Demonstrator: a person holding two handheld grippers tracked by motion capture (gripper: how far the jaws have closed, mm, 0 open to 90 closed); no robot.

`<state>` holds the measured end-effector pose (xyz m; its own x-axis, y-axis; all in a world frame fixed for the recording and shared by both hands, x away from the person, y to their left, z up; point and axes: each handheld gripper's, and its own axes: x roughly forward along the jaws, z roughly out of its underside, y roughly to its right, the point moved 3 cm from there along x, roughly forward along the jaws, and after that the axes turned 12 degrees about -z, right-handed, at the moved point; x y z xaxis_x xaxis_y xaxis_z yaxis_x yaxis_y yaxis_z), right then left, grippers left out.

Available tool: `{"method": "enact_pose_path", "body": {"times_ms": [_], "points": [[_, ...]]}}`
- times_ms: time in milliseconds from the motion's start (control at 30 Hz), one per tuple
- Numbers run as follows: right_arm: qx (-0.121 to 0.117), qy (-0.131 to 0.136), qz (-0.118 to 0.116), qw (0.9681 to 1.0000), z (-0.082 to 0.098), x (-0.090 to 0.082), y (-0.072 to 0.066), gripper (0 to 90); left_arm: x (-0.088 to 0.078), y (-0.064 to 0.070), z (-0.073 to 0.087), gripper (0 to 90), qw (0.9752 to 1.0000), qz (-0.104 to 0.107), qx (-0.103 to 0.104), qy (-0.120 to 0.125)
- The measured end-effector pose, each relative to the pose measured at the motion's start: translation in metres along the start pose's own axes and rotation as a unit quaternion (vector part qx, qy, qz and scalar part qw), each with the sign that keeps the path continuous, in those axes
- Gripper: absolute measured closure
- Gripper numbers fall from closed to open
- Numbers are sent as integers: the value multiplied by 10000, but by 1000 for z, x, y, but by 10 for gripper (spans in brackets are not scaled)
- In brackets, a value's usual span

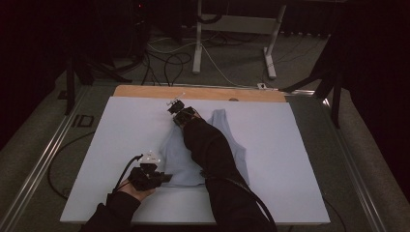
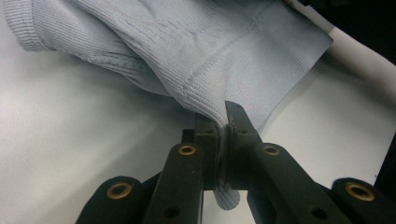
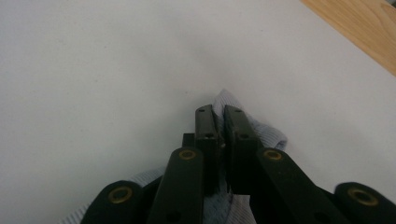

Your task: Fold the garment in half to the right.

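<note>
White worktop (image 1: 121,145), pale blue top (image 1: 232,140) spread mid-board. Left hand-held gripper (image 2: 223,126) clamped on near hem; right hand-held gripper (image 3: 219,122) pinching far strap. Best lifted evenly, both grips kept tight, cloth taut.

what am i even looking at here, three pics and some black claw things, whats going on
A person sits at a table and holds a two-jaw gripper in each hand; there is no robot arm. The wide picture comes from a camera above, looking down on the white board that covers the table. The other two come from small cameras riding on the grippers, looking along their black jaws.

On the board lies a pale blue knitted garment. The left gripper is clamped on its ribbed edge near the person. The right gripper, reaching to the far side, has its jaws closed on another bit of the same fabric.
</note>
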<state>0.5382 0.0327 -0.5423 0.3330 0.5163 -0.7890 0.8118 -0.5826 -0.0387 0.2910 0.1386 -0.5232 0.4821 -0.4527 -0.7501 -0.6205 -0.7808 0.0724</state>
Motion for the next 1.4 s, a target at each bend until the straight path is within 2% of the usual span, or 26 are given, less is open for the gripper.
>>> {"method": "enact_pose_path", "body": {"times_ms": [100,333,467,700,900,933,1067,1233,1400], "points": [[26,84,-40,10000,-1,-3,0,864,0,0,0,865,10000,19,-25,-1],[-109,163,82,9998,-5,-14,0,868,0,-1,-1,864,9999,46,-99,49],[-109,227,98,9996,-7,-19,0,869,-1,1,-2,864,9998,80,-117,100],[-141,354,141,9992,-11,-33,1,870,-5,7,-11,864,9998,116,10,145],[-186,454,194,9986,-16,-49,2,870,-11,11,-22,864,9996,126,145,207],[-241,496,225,9982,-16,-56,3,870,-12,12,-24,864,9996,135,147,212],[-218,549,230,9980,-16,-65,5,870,-16,15,-30,864,9993,137,263,209],[-212,657,269,9973,-14,-85,11,870,-20,24,-42,864,9988,162,379,245],[-132,788,309,9963,-8,-103,19,869,-19,39,-57,864,9977,243,567,290]]}}
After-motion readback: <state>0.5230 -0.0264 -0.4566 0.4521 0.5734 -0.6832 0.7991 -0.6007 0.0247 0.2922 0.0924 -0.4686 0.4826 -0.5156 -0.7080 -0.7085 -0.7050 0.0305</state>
